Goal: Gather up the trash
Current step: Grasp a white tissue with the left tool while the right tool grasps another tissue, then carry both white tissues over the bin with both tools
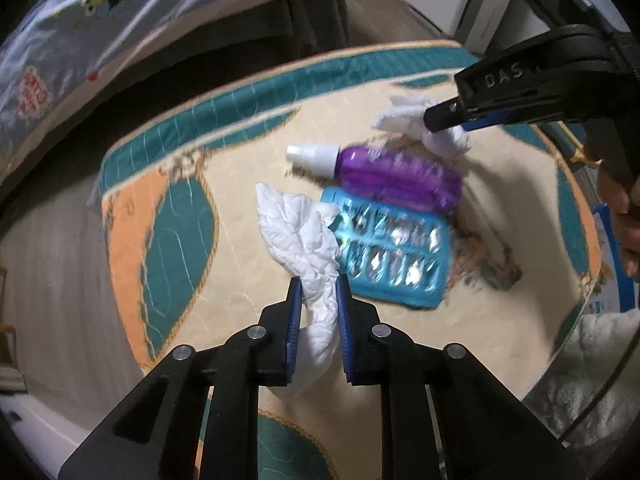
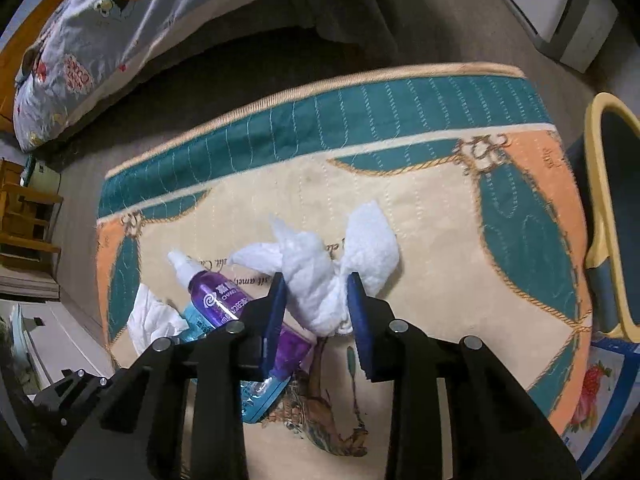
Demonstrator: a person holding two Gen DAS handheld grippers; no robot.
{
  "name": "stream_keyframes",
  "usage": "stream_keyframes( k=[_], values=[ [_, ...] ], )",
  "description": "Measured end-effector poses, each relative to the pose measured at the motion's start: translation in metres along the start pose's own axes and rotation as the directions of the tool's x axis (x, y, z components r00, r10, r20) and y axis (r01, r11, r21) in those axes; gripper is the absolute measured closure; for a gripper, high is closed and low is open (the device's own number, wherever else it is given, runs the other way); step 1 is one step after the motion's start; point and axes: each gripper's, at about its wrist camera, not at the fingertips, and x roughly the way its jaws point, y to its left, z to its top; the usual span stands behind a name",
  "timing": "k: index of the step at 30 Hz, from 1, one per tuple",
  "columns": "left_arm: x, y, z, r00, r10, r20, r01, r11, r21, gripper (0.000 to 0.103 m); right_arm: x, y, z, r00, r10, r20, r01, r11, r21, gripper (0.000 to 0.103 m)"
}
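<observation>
My left gripper [image 1: 318,284] is shut on a crumpled white tissue [image 1: 298,232] and holds it above the mat. My right gripper [image 2: 316,286] is shut on a second crumpled white tissue [image 2: 320,280]; it also shows in the left wrist view [image 1: 444,120] at the upper right, with its tissue [image 1: 404,116] hanging from the tips. The left gripper's tissue shows at the lower left of the right wrist view [image 2: 154,318]. A purple spray bottle [image 1: 384,174] with a white cap and a teal blister pack [image 1: 394,252] lie on the mat.
A quilted teal, orange and cream mat [image 2: 400,200] covers the floor. A bed with a cartoon cover [image 2: 100,40] stands behind it. A bin with a yellow rim [image 2: 604,208] stands at the mat's right edge. White furniture [image 2: 560,12] stands at the far right.
</observation>
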Motion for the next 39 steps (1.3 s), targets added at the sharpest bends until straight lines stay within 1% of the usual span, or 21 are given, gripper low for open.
stream_keyframes(
  k=[8, 12, 16, 19, 24, 31, 39],
  values=[
    [-0.032, -0.014, 0.02, 0.995, -0.014, 0.103, 0.015, 1.0, -0.012, 0.085, -0.04, -0.024, 0.005, 0.995, 0.051, 0.085, -0.053, 0.998, 0.024, 0.073],
    [-0.036, -0.019, 0.036, 0.99, -0.026, 0.135, 0.03, 0.999, -0.021, 0.085, -0.053, -0.042, 0.006, 0.993, 0.054, 0.108, -0.059, 0.997, 0.041, 0.073],
    [-0.043, -0.036, 0.046, 0.986, -0.037, 0.161, 0.04, 0.999, -0.016, 0.085, -0.068, -0.063, 0.004, 0.989, 0.061, 0.131, -0.068, 0.996, 0.056, 0.073],
    [-0.046, -0.047, 0.052, 0.984, -0.048, 0.173, 0.049, 0.999, -0.002, 0.085, -0.077, -0.074, 0.003, 0.987, 0.053, 0.153, -0.062, 0.996, 0.056, 0.073],
    [-0.046, -0.069, 0.06, 0.982, -0.055, 0.181, 0.05, 0.998, 0.033, 0.085, -0.094, -0.111, 0.0, 0.983, 0.045, 0.179, -0.062, 0.994, 0.092, 0.073],
    [-0.04, -0.089, 0.071, 0.981, -0.064, 0.183, 0.057, 0.997, 0.047, 0.085, -0.106, -0.149, -0.001, 0.979, 0.049, 0.199, -0.08, 0.985, 0.15, 0.073],
    [-0.036, -0.125, 0.09, 0.976, -0.099, 0.193, 0.087, 0.994, 0.073, 0.085, -0.115, -0.189, -0.005, 0.977, 0.032, 0.213, -0.075, 0.977, 0.199, 0.073]
  ],
)
